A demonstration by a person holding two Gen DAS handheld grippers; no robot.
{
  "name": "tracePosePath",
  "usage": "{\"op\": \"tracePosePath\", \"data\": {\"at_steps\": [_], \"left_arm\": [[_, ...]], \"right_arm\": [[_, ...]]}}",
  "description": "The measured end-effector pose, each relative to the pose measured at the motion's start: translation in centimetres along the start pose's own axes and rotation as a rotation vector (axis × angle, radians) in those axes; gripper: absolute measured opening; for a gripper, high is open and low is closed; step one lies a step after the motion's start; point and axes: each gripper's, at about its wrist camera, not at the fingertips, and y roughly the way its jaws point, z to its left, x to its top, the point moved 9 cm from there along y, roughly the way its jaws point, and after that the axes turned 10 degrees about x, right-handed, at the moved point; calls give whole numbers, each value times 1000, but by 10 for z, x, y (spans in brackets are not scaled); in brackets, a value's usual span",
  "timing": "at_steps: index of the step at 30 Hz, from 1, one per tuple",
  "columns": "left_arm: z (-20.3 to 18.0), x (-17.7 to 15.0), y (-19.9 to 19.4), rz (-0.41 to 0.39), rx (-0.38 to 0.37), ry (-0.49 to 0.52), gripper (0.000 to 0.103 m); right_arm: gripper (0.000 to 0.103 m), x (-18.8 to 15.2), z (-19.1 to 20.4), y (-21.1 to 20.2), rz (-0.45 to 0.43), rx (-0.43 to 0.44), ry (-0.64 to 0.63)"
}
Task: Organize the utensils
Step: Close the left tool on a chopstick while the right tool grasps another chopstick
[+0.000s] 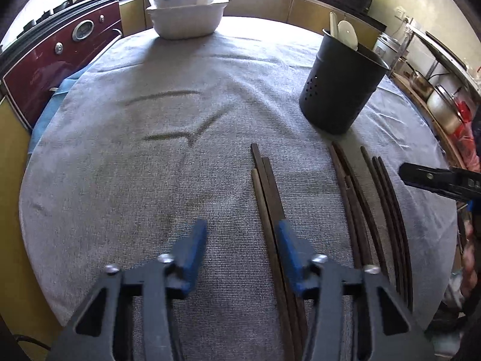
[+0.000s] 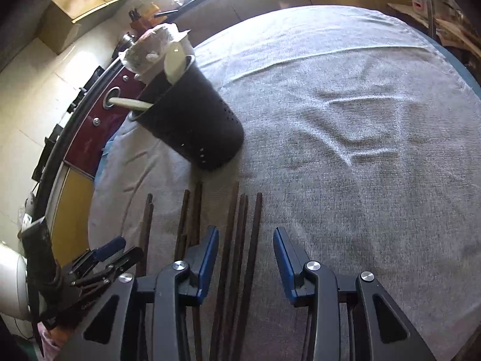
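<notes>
Grey cloth covers our worktop (image 1: 120, 180), chopsticks (image 1: 267, 198) lying at 6 o'clock of the holder (image 1: 339, 90), with our left claw (image 1: 240, 234) and right claw (image 2: 245, 240) part-open, gripping nothing.

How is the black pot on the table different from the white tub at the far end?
The black pot is tall, round and dark, with small holes low in its wall; the white tub is low, wide and pale, with no holes showing. The black pot holds white utensils that stick out of its top; the white tub is heaped with something wrapped in white. Both stand on the grey cloth.
</notes>
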Motion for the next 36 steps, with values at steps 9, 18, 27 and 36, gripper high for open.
{"op": "tracePosePath", "data": {"at_steps": [9,18,27,36], "left_arm": [[20,-3,-6,19,-39,-47,29],[5,-1,-4,27,-2,9,31],[5,4,2,37,-9,29,30],[13,4,3,52,-23,33,29]], "right_arm": [[37,5,-3,17,35,-115,-40],[1,6,-15,13,41,-227,-57],[4,17,4,5,29,-118,-34],[6,20,9,31,97,-156,-42]]}}
